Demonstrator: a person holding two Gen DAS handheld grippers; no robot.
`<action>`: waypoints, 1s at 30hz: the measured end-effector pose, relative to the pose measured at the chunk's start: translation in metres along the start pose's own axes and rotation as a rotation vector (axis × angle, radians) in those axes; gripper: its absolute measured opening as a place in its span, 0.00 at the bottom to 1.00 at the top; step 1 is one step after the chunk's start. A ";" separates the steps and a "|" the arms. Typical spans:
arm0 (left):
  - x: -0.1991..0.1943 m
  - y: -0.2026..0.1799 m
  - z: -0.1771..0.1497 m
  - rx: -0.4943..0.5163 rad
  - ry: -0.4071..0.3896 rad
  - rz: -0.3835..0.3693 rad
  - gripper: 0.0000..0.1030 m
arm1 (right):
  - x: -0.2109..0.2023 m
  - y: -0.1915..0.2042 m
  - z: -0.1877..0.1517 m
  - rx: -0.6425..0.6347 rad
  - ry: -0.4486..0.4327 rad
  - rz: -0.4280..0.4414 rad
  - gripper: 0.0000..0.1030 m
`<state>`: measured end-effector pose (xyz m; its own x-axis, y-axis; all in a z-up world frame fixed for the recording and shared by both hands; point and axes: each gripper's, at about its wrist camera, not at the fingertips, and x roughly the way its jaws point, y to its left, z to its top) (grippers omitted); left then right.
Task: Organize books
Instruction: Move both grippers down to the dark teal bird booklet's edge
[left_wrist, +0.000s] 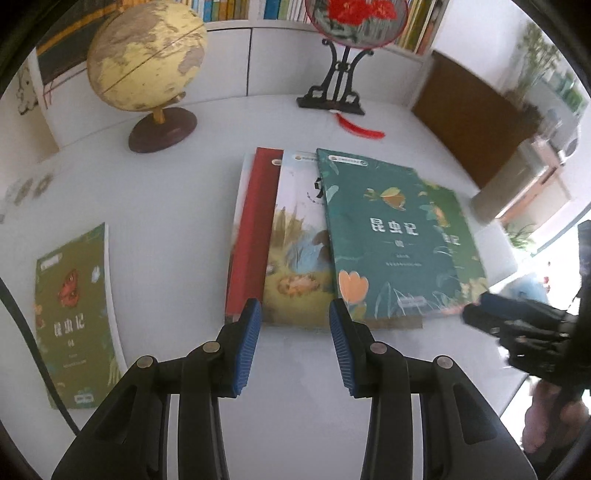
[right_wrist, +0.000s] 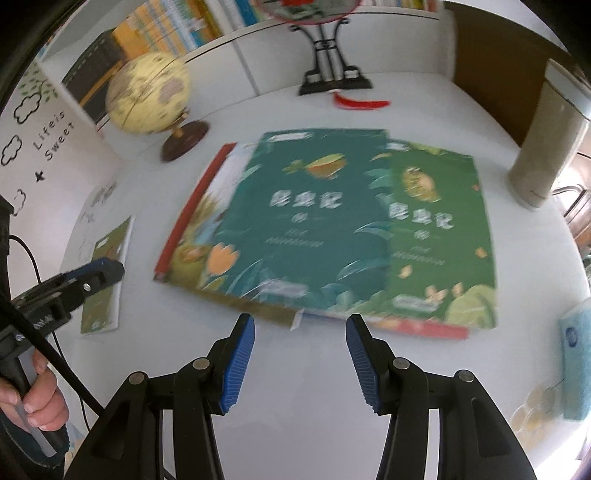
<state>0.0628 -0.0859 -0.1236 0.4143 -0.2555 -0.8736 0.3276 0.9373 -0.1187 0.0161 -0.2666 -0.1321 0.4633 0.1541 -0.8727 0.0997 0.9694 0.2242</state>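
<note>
Left wrist view: left claw (left_wrist: 295, 314) parted, nothing between the pads, hovering at the near edge of a fanned stack of books (left_wrist: 332, 236) lying flat mid-counter (left_wrist: 177, 206); teal insect book (left_wrist: 384, 236) on top. One olive-green book (left_wrist: 74, 317) lies apart, left. Right claw (right_wrist: 300, 328) likewise parted and empty, at the stack's near edge.

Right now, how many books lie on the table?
5 visible: olive book alone at left; a fanned pile of red book, pale book, teal book, green book. More may hide underneath.
</note>
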 end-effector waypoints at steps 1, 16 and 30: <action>0.006 -0.005 0.003 0.005 0.007 0.013 0.35 | 0.000 -0.005 0.004 0.001 -0.005 0.004 0.49; 0.067 -0.036 0.028 -0.018 0.081 0.012 0.35 | 0.043 -0.057 0.060 0.059 0.012 0.001 0.49; 0.084 -0.040 0.030 -0.049 0.086 -0.001 0.70 | 0.063 -0.063 0.069 0.039 0.054 0.021 0.52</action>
<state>0.1097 -0.1524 -0.1786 0.3387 -0.2368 -0.9106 0.2848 0.9482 -0.1406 0.0996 -0.3308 -0.1708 0.4178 0.1858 -0.8893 0.1252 0.9578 0.2589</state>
